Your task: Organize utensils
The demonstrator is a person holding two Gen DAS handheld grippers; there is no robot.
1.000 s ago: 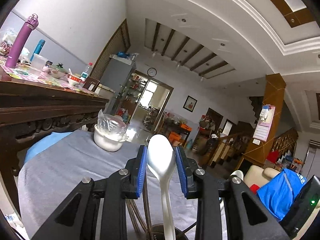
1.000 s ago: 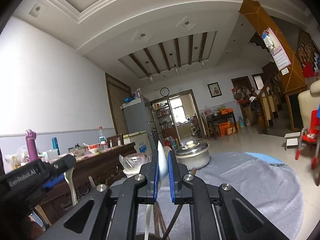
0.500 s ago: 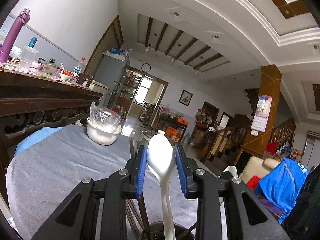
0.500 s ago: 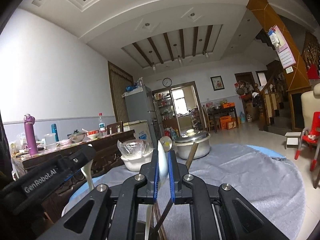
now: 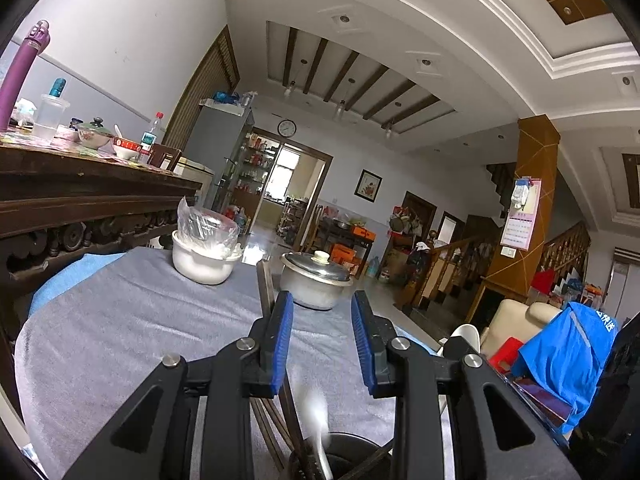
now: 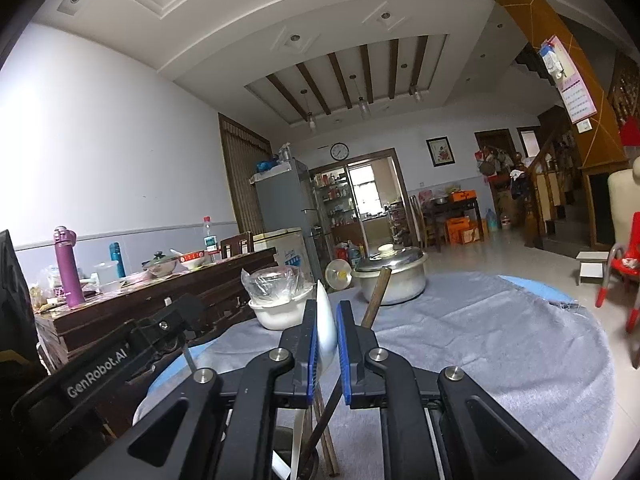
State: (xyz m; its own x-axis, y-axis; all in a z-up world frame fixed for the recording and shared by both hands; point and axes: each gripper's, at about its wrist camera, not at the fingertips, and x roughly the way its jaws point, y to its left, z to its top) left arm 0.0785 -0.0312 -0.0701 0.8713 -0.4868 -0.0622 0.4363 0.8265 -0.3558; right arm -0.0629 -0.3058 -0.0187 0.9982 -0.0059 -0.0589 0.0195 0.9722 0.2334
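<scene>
— Counter (image 5: 120,328) first: what's on it?
— Grey cloth covers its round top, with a blue layer showing at the left edge and at the far right edge. Toward the far edge stand a lidded steel pot (image 6: 394,276) and, left of it, a white bowl (image 5: 202,260) covered in clear plastic wrap. The two sit near each other but apart.
— And the left gripper (image 5: 323,336)?
— Released — its blue pads stand wide apart with only cloth and the pot visible between them. Directly below, at the near edge, sits a dark utensil holder (image 5: 344,458). A blurred white spoon (image 5: 316,412) shows just above its mouth, clear of both pads, and brown chopsticks (image 5: 266,292) lean out of the holder past the left pad.
— The right gripper (image 6: 327,344)?
— Clenched on a second white spoon (image 6: 325,328), seen edge-on and upright, its bowl tip rising above the pads and its handle running down toward the holder's rim, which is mostly hidden in that view. One dark brown chopstick (image 6: 378,292) slants up beside the right pad.
— Anything else nearby?
— The left gripper's black body, lettered GenRobot.AI, shows at the lower left of the right wrist view. Beyond the counter's left edge stands a carved dark wooden sideboard (image 6: 160,296) carrying a purple bottle (image 6: 68,268).
</scene>
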